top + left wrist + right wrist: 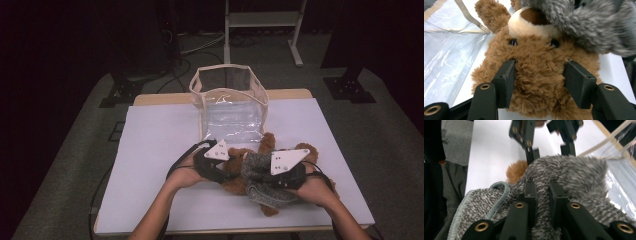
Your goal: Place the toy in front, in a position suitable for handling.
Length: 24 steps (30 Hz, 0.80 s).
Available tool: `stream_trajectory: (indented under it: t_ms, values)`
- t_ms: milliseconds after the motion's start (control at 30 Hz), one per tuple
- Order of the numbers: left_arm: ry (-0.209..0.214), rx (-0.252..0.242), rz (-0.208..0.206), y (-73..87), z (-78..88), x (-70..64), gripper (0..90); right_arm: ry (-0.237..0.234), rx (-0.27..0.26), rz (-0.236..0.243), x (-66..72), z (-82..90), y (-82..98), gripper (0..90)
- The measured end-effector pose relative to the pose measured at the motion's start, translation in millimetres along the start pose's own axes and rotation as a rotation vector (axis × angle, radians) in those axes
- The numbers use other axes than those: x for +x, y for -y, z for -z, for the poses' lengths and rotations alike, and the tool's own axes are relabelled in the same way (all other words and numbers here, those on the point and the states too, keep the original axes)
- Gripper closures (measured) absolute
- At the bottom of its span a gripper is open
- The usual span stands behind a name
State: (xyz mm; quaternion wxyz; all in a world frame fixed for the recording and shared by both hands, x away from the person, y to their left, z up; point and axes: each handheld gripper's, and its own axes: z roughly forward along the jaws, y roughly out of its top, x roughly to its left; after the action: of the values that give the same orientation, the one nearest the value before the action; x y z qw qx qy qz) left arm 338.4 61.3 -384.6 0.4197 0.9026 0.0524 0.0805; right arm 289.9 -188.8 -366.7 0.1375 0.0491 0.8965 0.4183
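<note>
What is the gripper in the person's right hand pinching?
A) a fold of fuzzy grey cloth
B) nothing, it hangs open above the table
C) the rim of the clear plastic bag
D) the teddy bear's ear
A: in the right gripper view the right gripper has its two black jaws closed tight on a fold of the fuzzy grey cloth, which lies over the brown teddy bear.

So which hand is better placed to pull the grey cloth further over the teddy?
Right: the right gripper is already shut on the grey cloth, while the left gripper steadies the teddy.
</note>
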Motion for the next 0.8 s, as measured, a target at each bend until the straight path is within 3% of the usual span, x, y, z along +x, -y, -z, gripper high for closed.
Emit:
stream_trajectory:
  t_ms: [200, 367, 567, 667, 800]
  values:
    - [0.008, 0.035, -0.006, 13.6, 12.2, -5.1, 43.1, 0.027, 0.044, -0.024, -0.4, 10.5, 13.6, 78.6]
    - [0.014, 0.033, 0.021, 25.9, 18.8, -7.5, 42.7, 0.015, 0.019, 0.026, 6.2, 9.3, -10.3, 78.6]
    - [0.018, 0.031, 0.016, 30.5, 24.0, -7.7, 41.7, -0.015, 0.034, 0.062, 6.3, -15.5, -31.4, 78.4]
    - [0.022, 0.023, 0.019, 30.3, 26.6, -8.3, 41.4, -0.027, 0.037, 0.056, 5.6, -22.0, -30.1, 78.3]
    - [0.020, 0.010, 0.014, 29.0, 30.5, -8.8, 40.6, -0.035, 0.036, 0.030, 2.9, -13.3, -17.1, 78.3]
